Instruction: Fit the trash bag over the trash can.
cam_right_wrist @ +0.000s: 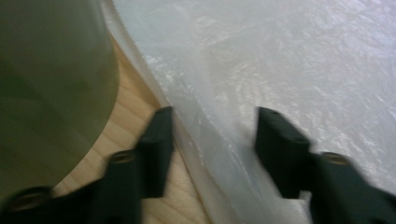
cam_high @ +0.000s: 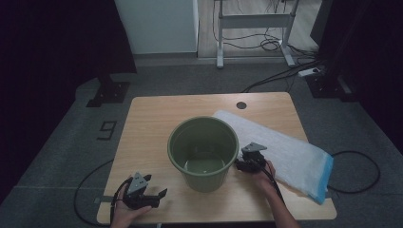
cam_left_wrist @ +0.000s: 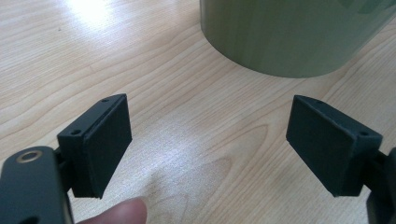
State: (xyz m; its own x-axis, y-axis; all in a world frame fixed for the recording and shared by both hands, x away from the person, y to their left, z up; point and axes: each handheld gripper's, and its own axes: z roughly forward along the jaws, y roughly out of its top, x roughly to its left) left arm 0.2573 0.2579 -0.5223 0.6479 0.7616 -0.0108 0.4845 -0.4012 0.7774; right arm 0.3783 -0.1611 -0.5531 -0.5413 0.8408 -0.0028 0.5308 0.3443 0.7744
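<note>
Stage: early | right tongs (cam_right_wrist: 212, 135) half-closed astride the edge of the white plastic bag (cam_high: 285, 149), not yet pinched | left tongs (cam_left_wrist: 208, 147) released, idle | round green plastic bucket (cam_high: 203, 153) unlined on light wooden table (cam_high: 152, 128)

The high view looks from above the near edge of the table (cam_high: 152, 114), forward and down, with floor and desk legs at the top of the frame. The left gripper view sits low and close over the wood and faces the green bucket (cam_left_wrist: 289, 32) at its upper right. The right gripper view is very near, facing the white bag (cam_right_wrist: 289, 70), with the same bucket at its left edge.
</note>
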